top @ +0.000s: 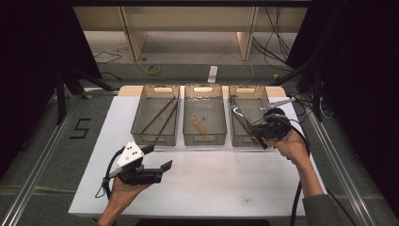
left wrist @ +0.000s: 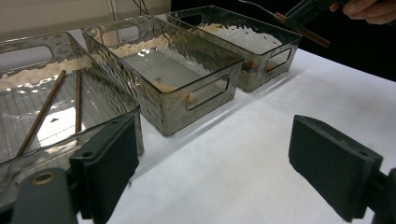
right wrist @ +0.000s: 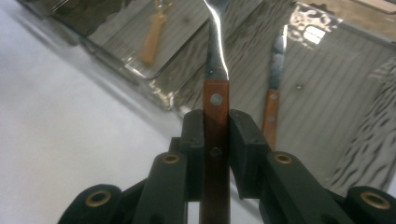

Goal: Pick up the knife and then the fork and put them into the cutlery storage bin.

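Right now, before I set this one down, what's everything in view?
bins: three, smoky clear plastic, side by side at the table's far edge
chopsticks: two, brown, in the left bin
wooden utensil: one, light wood, in the middle bin; kind unclear
knife: one, wood handle and steel blade, lying in the right bin
fork: one, wood handle with steel neck, clamped by its handle over the right bin
table: one, white top
floor items: white power strip and yellow coil beyond the table
left gripper: black, jaws open, nothing between them, over the near left of the table
right gripper: black, shut on the fork
hands: two, one on each gripper
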A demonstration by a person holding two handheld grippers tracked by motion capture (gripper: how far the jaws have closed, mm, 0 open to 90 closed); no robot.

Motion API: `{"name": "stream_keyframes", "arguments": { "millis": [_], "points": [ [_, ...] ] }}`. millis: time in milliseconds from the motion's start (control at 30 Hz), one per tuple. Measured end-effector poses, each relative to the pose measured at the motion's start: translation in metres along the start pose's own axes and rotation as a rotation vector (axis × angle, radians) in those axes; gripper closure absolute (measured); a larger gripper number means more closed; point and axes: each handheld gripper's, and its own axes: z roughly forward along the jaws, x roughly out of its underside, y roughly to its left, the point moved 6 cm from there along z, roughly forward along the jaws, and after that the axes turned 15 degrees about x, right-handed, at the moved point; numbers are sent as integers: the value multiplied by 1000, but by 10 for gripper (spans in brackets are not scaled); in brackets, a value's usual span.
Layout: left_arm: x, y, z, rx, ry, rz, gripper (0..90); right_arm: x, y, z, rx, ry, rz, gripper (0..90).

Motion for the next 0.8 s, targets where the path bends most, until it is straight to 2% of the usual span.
{"name": "stream_keyframes", "arguments": {
  "millis": [367, 600, 800],
  "points": [
    [0, -1, 0, -1, 1, 0, 154, -20, -30, 17, 58, 36, 77, 772],
    [0, 0, 0, 0, 0, 2, 154, -32, -37, 26, 81, 51, 104, 771],
    [0, 0, 0, 0, 0, 2, 154, -36, -42, 34, 89, 62, 129, 771]
  ]
}}
